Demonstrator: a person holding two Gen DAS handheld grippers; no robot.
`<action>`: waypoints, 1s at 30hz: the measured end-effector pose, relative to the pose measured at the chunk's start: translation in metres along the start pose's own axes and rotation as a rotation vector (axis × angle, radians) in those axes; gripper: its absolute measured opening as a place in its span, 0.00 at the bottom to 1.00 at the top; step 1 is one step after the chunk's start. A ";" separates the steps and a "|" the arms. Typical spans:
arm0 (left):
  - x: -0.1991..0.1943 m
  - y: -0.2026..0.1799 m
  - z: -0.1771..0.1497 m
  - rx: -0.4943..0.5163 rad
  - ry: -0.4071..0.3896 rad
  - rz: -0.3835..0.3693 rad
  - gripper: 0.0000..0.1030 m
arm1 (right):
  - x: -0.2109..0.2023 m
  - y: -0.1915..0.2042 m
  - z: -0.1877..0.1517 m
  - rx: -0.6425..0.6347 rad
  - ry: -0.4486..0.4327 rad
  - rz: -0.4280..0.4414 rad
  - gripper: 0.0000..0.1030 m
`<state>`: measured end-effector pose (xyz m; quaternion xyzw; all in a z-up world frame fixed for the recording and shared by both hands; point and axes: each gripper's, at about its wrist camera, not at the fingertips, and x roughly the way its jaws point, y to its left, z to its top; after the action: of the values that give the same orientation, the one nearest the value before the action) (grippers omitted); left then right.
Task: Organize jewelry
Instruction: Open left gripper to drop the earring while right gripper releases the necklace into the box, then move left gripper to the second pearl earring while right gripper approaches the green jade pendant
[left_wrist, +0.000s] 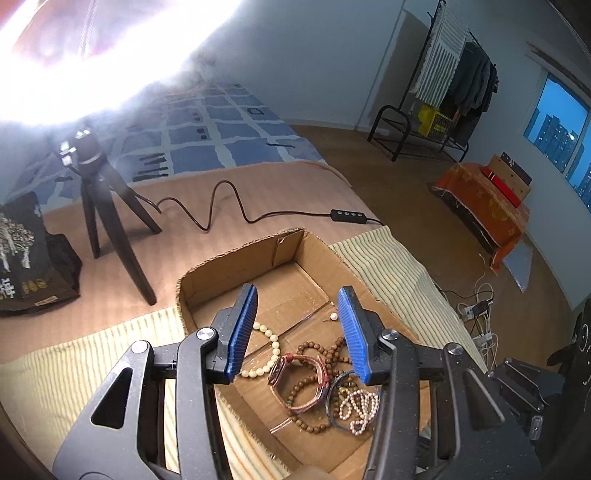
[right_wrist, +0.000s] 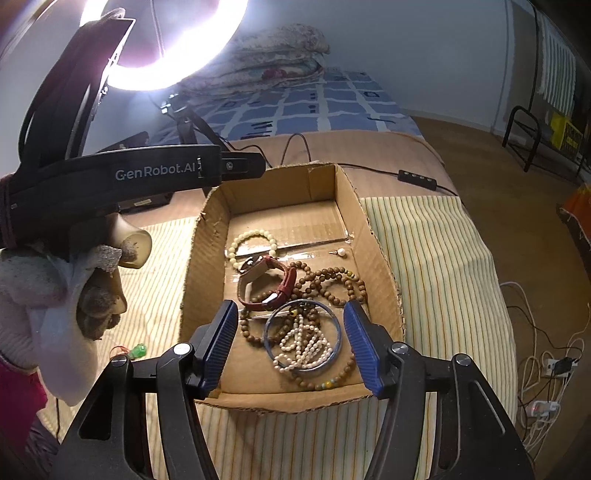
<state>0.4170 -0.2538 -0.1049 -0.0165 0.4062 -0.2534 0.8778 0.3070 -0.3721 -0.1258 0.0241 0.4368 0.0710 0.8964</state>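
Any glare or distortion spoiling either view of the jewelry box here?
Left wrist view: ring light blows out the top left, hazing the bed, yet the cardboard box stays sharp. Right wrist view: glare limited to the ring; pearl strand crisp; fisheye bends edges in both.

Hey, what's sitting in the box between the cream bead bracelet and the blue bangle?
The watch with its red strap lies between the cream bead bracelet and the blue bangle, with brown wooden beads beside it. The right wrist view shows this best.

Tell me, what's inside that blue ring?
Inside the blue glass bangle lies a bunched white pearl strand. Brown wooden beads pass beneath it; where they run under the pearls is hidden.
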 end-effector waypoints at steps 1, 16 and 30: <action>-0.006 0.000 -0.001 0.004 -0.004 0.004 0.45 | -0.001 0.001 0.000 -0.003 -0.002 -0.001 0.60; -0.101 0.025 -0.021 0.045 -0.065 0.090 0.45 | -0.021 0.031 -0.002 -0.044 -0.038 -0.047 0.69; -0.206 0.076 -0.091 0.044 -0.074 0.186 0.49 | -0.035 0.077 -0.009 -0.084 -0.109 0.038 0.76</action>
<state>0.2726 -0.0770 -0.0383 0.0313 0.3676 -0.1790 0.9121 0.2702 -0.3009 -0.0963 -0.0015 0.3833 0.1047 0.9177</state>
